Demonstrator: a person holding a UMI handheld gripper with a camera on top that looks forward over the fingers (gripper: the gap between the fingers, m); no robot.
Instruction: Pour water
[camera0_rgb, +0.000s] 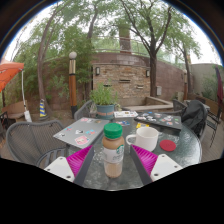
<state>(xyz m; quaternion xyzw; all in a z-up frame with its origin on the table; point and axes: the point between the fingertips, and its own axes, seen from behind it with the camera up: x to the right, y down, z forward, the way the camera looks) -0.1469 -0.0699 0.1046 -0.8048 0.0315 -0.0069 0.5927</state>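
A glass bottle (113, 152) with a green cap and a white label holds a light brown drink. It stands upright on the round glass table (95, 172), between my fingers. My gripper (113, 160) is open: the pink pads (80, 159) sit on either side of the bottle with a gap at each side. A white mug (147, 137) stands on the table just beyond the right finger, to the right of the bottle.
A red round lid (168, 145) lies right of the mug. Papers (84, 129) and a potted plant (103, 98) sit further back on the table. Metal chairs (27, 140) surround it, one holding a black bag (195, 116). A brick fireplace (128, 72) stands behind.
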